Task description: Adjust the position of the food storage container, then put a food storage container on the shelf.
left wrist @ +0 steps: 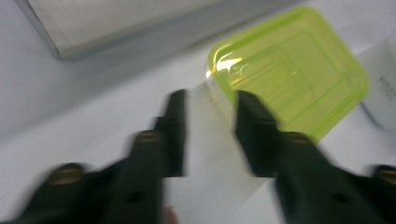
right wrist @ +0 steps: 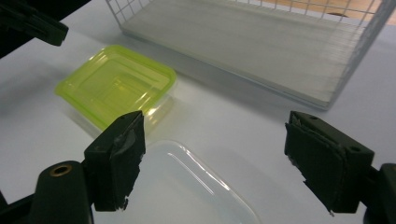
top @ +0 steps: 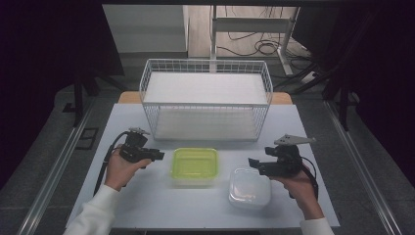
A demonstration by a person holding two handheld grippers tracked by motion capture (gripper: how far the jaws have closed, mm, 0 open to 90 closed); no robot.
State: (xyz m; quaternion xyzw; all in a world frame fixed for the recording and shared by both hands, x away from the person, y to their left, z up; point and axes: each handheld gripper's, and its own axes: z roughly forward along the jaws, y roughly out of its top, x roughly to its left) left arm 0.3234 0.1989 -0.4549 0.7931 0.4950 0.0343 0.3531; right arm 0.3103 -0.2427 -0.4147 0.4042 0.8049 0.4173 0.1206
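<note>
You're at the approach step: left tongs (left wrist: 208, 133) half apart near the green container (left wrist: 299, 70), right tongs (right wrist: 212, 163) wide apart over the clear container (right wrist: 187, 191), both empty; next, close on a rim.

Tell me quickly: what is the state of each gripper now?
Left gripper: open, holding nothing, near the green container.
Right gripper: open wide, empty, above the clear container.

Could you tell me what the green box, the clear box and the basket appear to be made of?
Green box: likely glossy translucent plastic, with light glinting off its moulded, stepped lid. Clear box: probably similar plastic, frosty and see-through. Basket: seemingly white-coated metal wire, judging by its thin grid walls.
</note>
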